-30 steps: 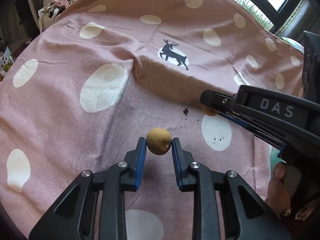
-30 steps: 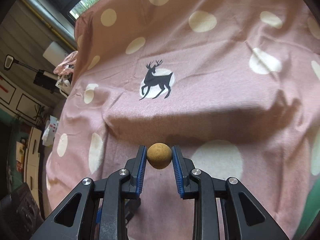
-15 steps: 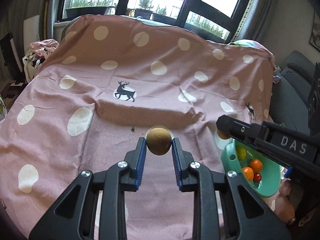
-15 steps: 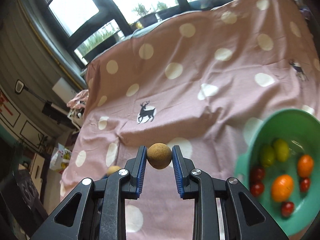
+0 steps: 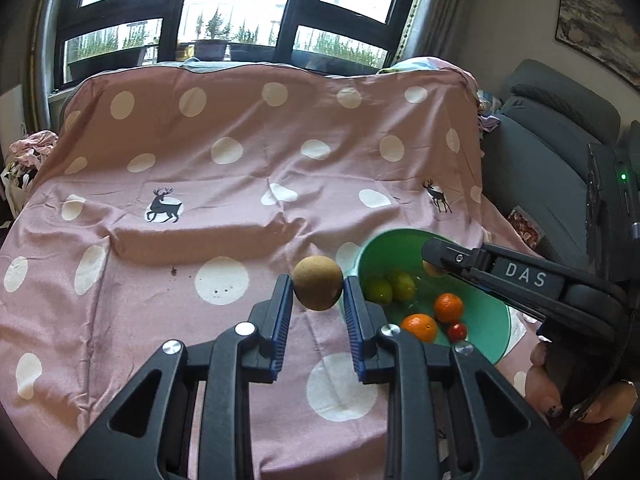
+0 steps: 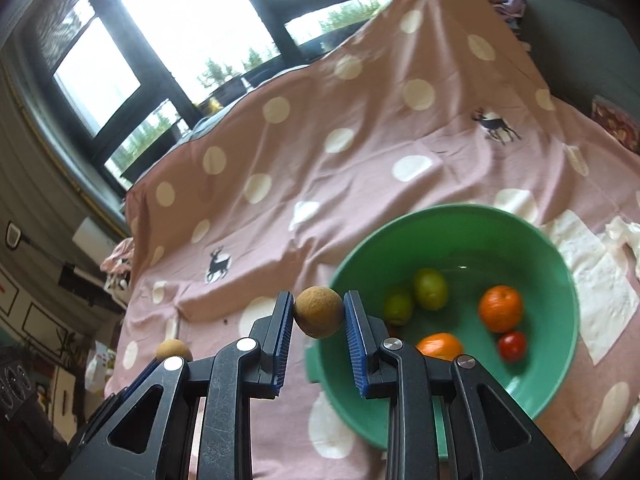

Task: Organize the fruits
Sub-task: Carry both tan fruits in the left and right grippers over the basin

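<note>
My left claw (image 5: 317,295) is clamped on a round brown kiwi-like fruit (image 5: 317,287), held above the pink polka-dot cloth (image 5: 240,168). My right claw (image 6: 318,312) grips a second round brown fruit (image 6: 319,311) beside the green plastic bowl's (image 6: 560,280) near rim. Inside the bowl: two limes, two oranges, small red tomatoes.

The left gripper (image 5: 316,304) and right gripper (image 6: 318,312) are built from black triangular frames studded with round silver screws and tipped with ribbed blue pads (image 5: 282,312), white "DAS" lettering is carried on one side, and dark patterned nail polish is worn on the hand (image 5: 576,396).
</note>
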### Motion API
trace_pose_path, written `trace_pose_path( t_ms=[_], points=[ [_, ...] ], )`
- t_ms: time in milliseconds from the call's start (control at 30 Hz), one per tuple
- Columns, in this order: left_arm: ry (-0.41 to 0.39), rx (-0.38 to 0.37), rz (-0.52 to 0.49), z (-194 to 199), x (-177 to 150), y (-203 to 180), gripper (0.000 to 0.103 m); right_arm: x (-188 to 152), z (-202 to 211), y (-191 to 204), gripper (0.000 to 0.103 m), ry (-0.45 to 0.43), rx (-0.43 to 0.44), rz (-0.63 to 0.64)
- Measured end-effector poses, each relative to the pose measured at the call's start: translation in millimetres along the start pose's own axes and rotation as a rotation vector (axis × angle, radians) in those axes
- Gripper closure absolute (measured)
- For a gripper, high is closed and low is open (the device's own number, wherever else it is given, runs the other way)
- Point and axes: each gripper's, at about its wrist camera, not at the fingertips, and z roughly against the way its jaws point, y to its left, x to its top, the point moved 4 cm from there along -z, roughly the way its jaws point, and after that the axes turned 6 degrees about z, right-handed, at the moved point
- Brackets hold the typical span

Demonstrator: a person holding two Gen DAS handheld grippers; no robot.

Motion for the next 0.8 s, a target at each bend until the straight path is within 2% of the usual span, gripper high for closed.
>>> trace_pose_path(
  t_ms=[233, 333, 533, 800],
  points=[
    [0.039, -0.048, -0.062, -26, -2, -44, 0.077, 1, 11, -44, 0.075, -0.007, -0.084, -0.095],
    [0.066, -0.066, -0.081, -37, -5, -55, 0.077, -1, 9, -58, 0.075, 0.009, -0.092, -0.13],
    [0.156, -0.089, -0.093, -65, -14, -68, 0.077, -5, 4, -78, 0.075, 0.044, -0.124, -0.17],
    [0.232, -0.11, -0.099, -84, -24, -77, 0.077, -9, -1, -90, 0.075, 0.077, -0.125, -0.188]
  ],
)
